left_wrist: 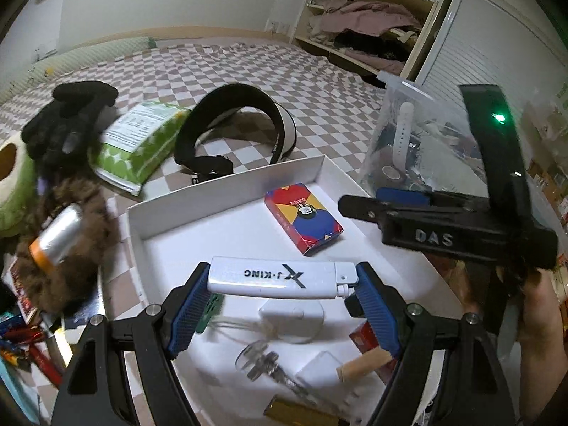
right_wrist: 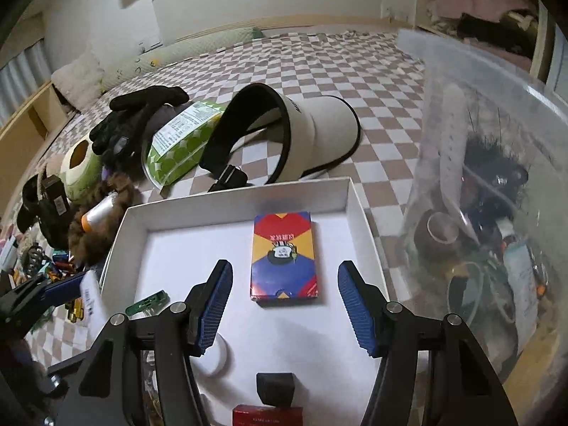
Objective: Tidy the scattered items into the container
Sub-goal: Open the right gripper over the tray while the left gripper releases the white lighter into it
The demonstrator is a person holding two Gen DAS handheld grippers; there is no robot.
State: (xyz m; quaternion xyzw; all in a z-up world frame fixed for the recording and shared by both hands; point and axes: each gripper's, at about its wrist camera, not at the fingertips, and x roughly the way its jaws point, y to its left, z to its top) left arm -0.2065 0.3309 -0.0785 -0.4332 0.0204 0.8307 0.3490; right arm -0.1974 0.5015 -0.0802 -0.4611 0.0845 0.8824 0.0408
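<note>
A shallow white box (left_wrist: 227,188) (right_wrist: 362,213) lies on the checkered bed. My left gripper (left_wrist: 280,284) is shut on a white J-KING lighter (left_wrist: 280,277), held lengthwise between the blue pads just above the box. A colourful card pack (left_wrist: 303,216) (right_wrist: 282,255) lies in the box. My right gripper (right_wrist: 284,301) is open and empty, hovering over the box with the card pack ahead between its fingers. In the left wrist view the right gripper (left_wrist: 372,207) is at the box's right edge. A white charger (left_wrist: 291,314), keys and small boxes lie in the box's near part.
A white visor (right_wrist: 301,135), a green tissue pack (right_wrist: 177,142), black gloves (right_wrist: 138,117), a brown furry toy (left_wrist: 67,248) with a silver tube (left_wrist: 58,234) and small clutter lie left of and beyond the box. A clear bag (right_wrist: 490,195) of items stands at its right.
</note>
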